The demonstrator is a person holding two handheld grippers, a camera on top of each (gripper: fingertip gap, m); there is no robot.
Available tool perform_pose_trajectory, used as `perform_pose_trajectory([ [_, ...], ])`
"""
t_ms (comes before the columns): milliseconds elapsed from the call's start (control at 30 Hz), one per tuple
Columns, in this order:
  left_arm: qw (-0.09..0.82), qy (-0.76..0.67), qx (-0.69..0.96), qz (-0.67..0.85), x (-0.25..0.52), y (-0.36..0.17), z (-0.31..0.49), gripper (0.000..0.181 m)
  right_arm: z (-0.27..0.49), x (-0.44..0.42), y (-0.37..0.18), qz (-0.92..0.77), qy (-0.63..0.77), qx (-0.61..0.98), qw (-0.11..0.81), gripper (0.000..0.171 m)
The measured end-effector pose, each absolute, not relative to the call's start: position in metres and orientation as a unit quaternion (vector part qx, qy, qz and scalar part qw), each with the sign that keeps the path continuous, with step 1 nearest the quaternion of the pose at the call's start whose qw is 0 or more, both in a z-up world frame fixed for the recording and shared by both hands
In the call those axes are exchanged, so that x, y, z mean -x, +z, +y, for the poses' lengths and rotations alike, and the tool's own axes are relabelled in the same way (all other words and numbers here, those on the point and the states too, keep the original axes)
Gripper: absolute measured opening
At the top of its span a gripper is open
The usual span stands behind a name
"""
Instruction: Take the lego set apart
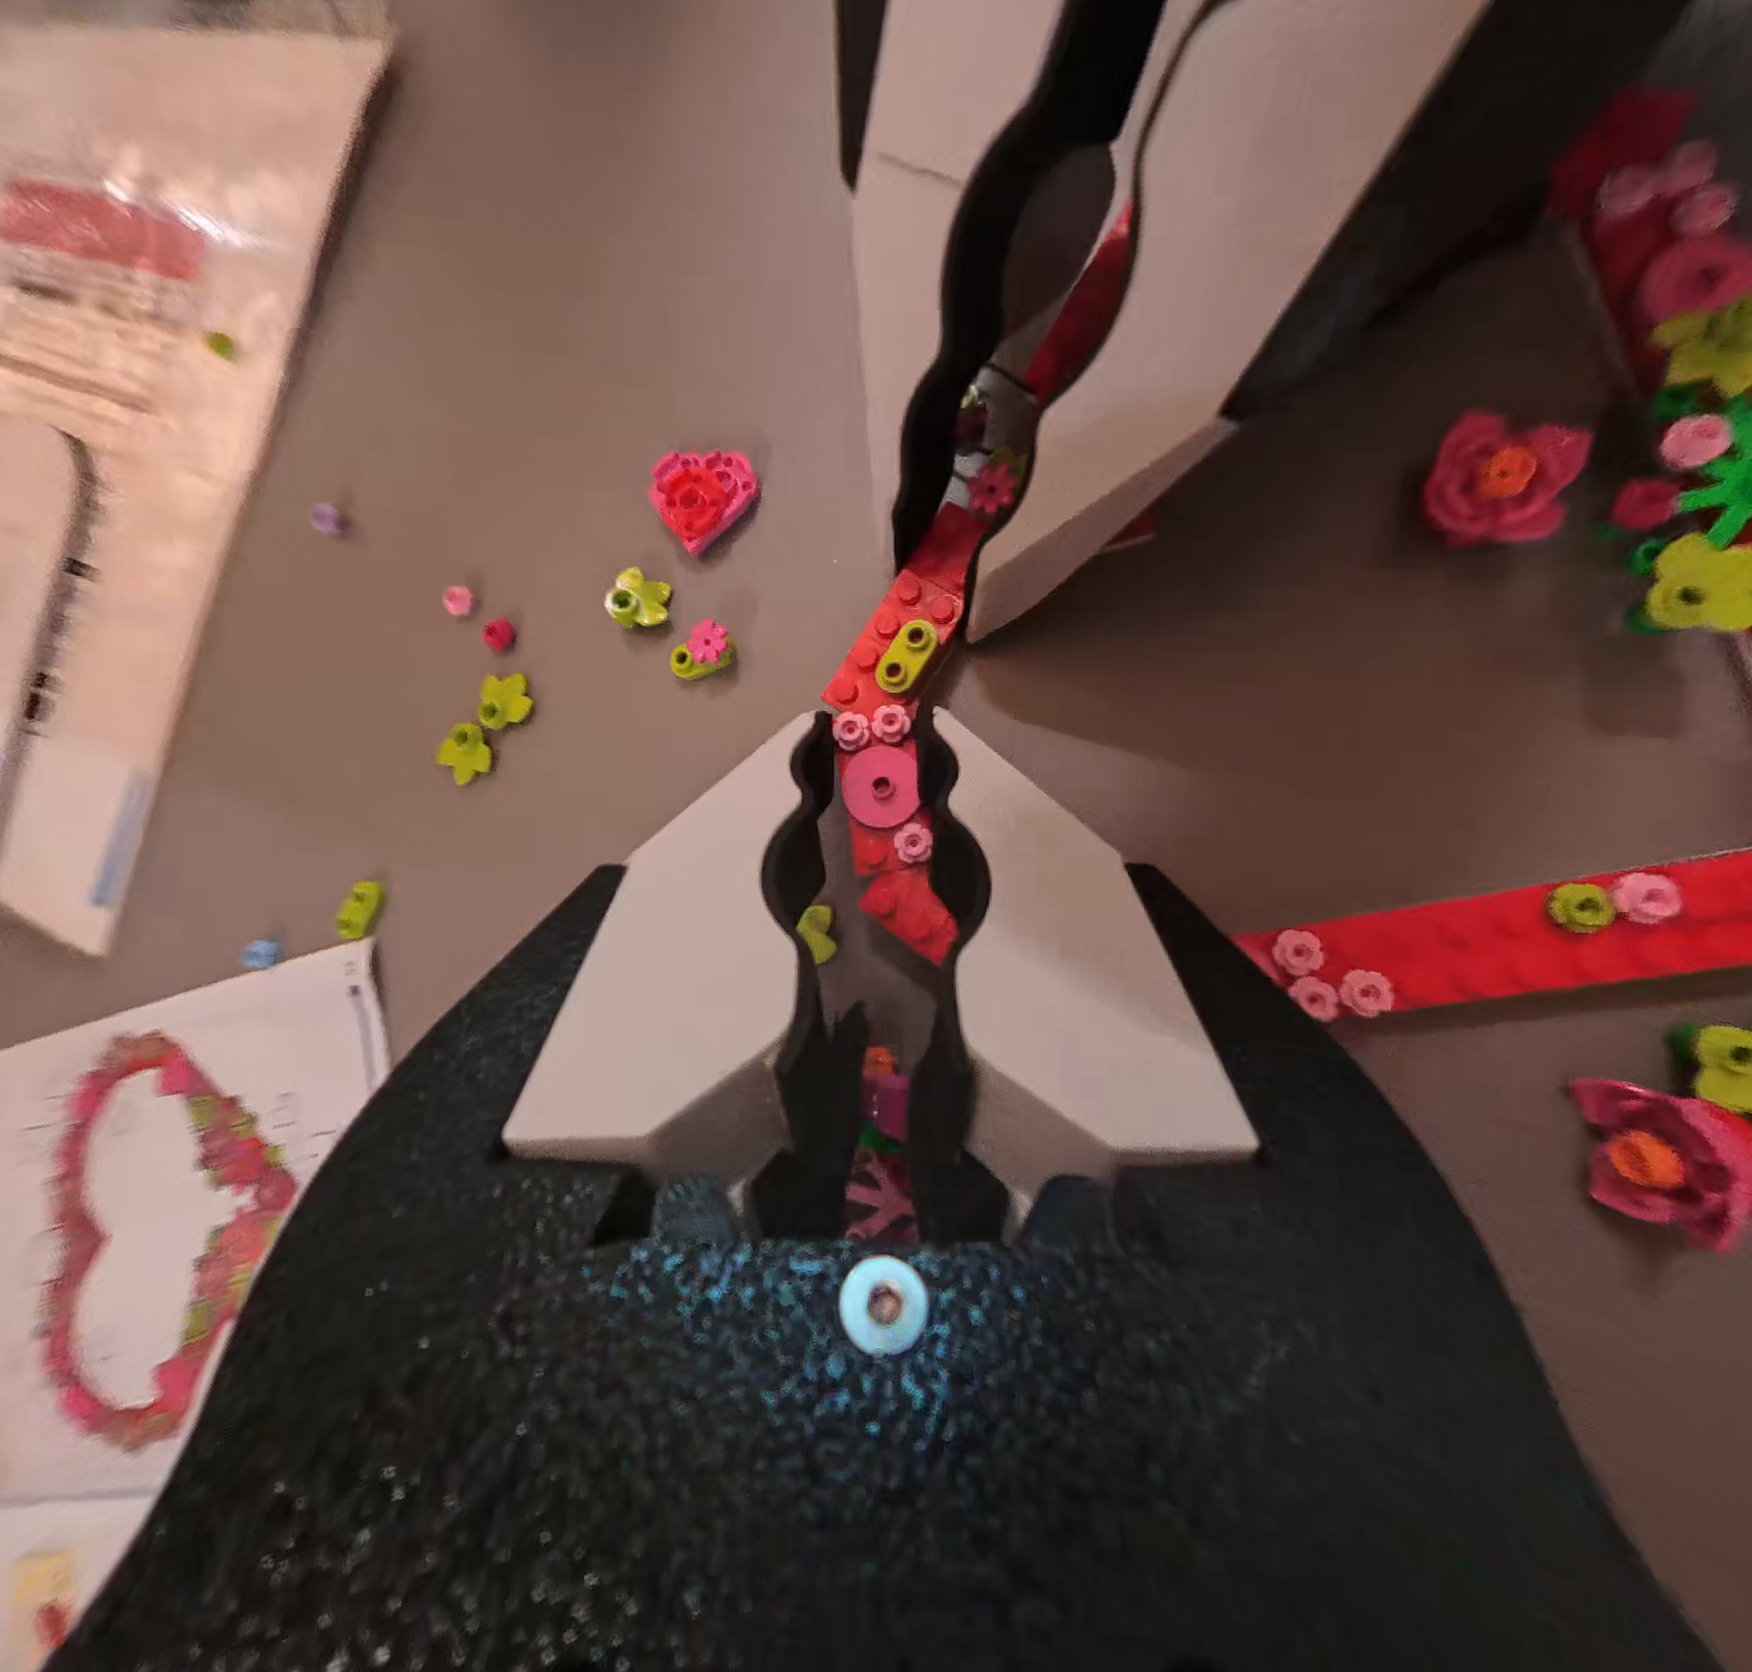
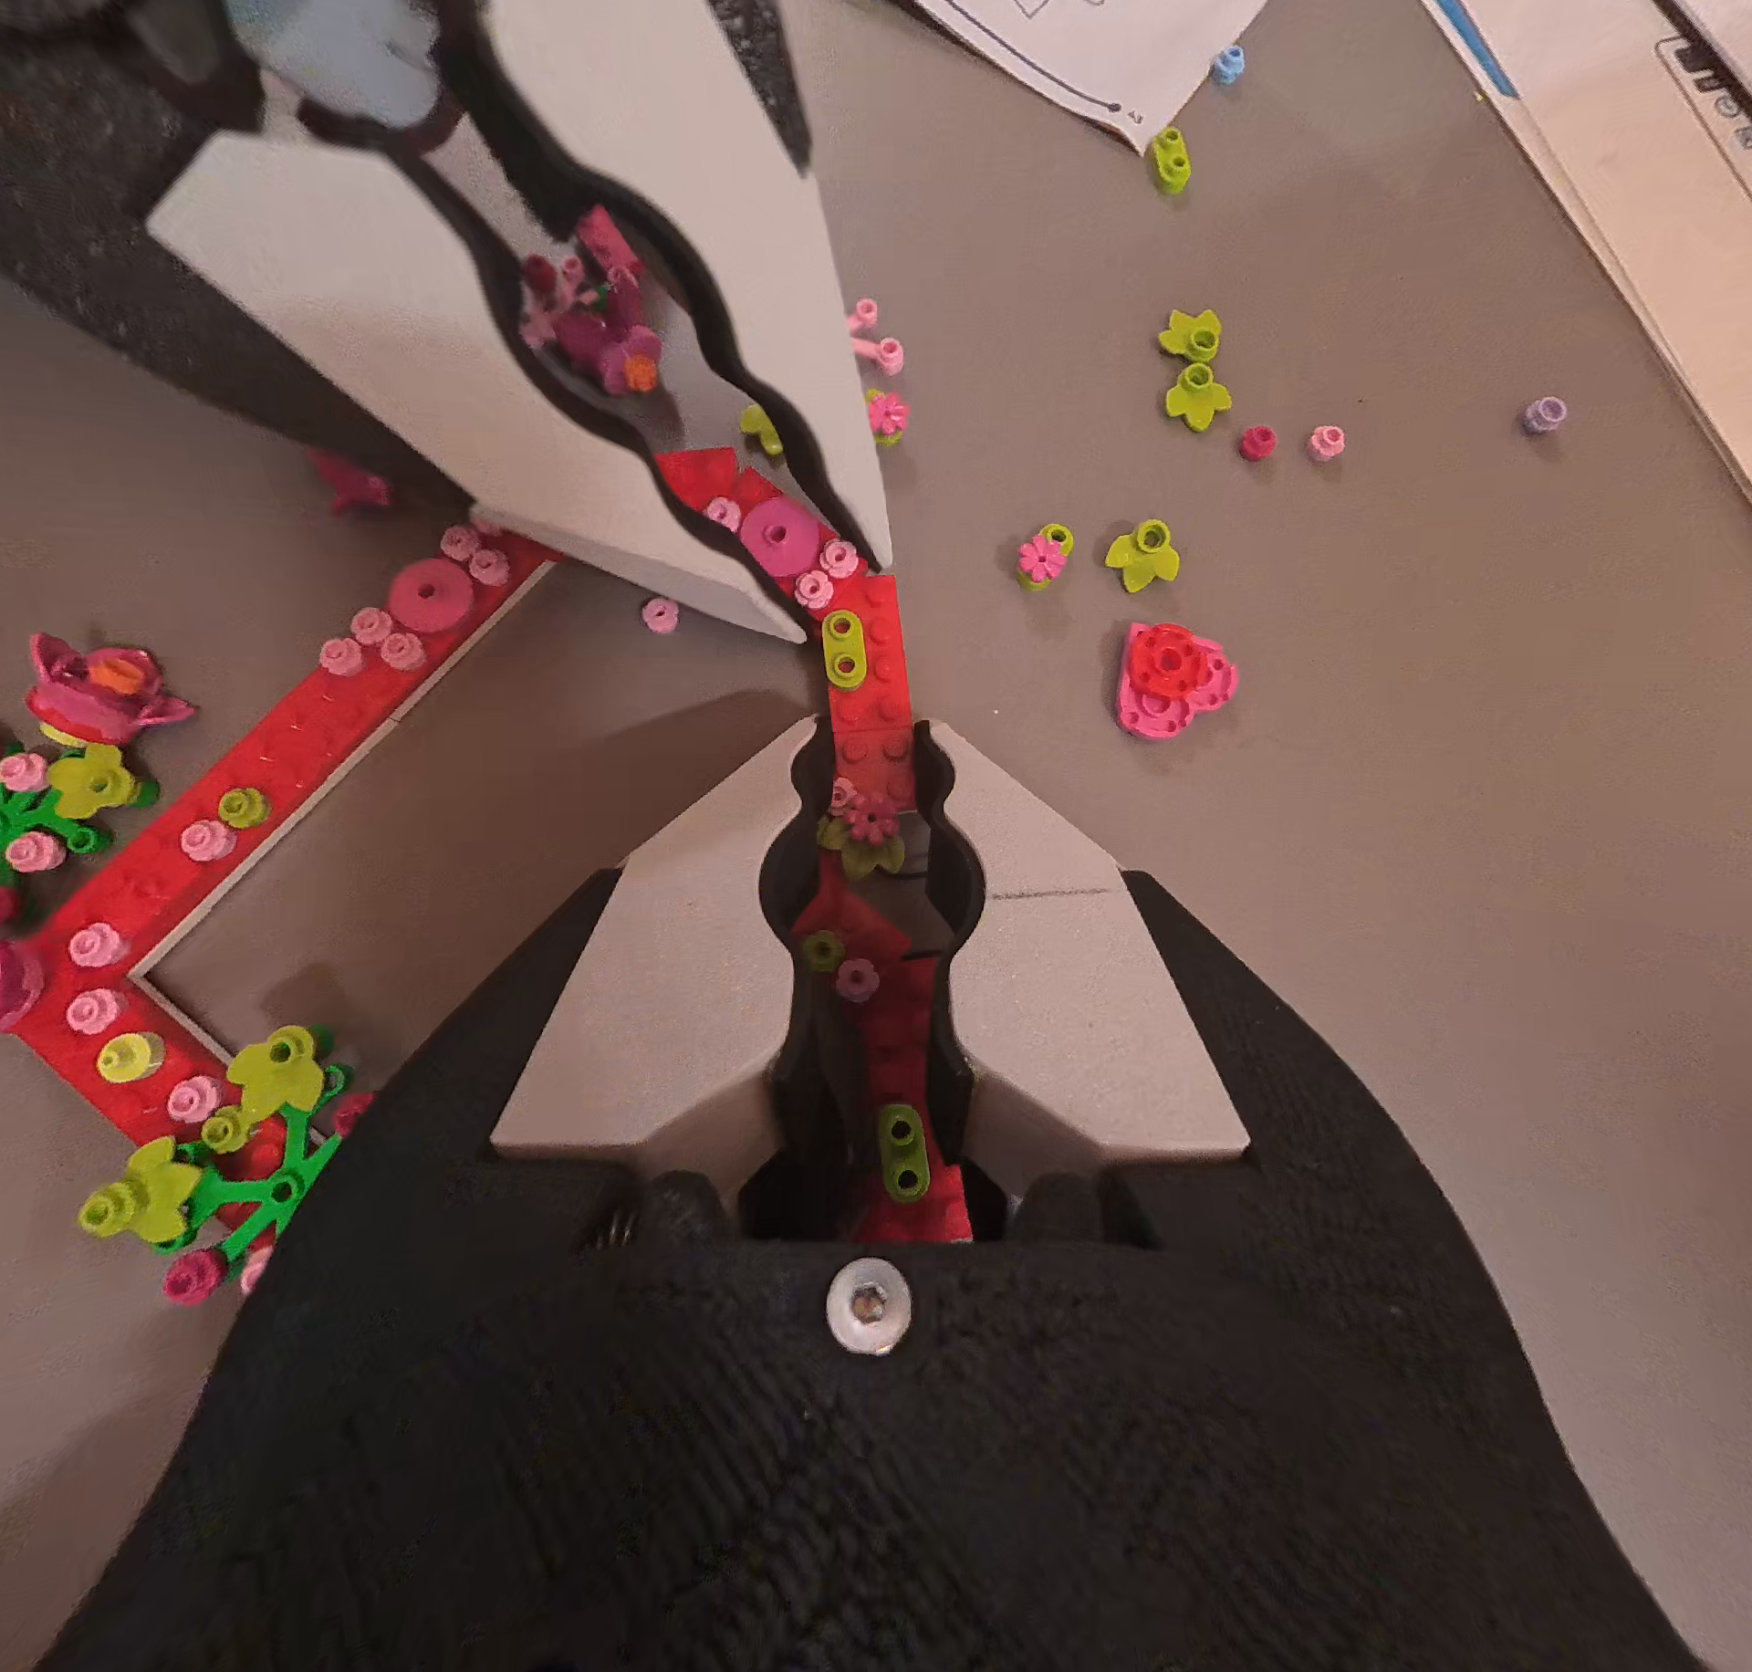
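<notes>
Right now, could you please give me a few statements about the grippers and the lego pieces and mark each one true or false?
1. The left gripper and the right gripper are both shut on the same red strip. True.
2. The lime two-hole plate on that strip sits between the two grippers. True.
3. The pink heart piece is attached to the held strip. False: it lies loose on the table, apart from the strip.
4. The red L-shaped frame is lifted off the table. False: it lies flat on the table, with small flowers on it.
5. The right gripper is open. False: it clamps the strip.
</notes>
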State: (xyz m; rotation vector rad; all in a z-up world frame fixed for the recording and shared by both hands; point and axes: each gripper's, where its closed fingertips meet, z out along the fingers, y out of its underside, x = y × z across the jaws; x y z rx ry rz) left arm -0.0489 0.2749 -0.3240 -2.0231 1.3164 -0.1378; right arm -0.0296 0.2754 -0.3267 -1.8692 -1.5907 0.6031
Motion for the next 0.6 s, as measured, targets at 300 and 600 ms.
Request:
perform_pose_trajectory([
  [300,0.436,0.065,0.710,0.549,0.046,-0.316,0.272,0.002,0.276,0.031,-0.327,-0.600,0.227,0.703,0.307,0.016],
  [600,0.293,-0.061,0.894,0.334,0.116,-0.323,0.261,0.008,0.276,0.031,-0.326,-0.601,0.229,0.700,0.310,0.017],
])
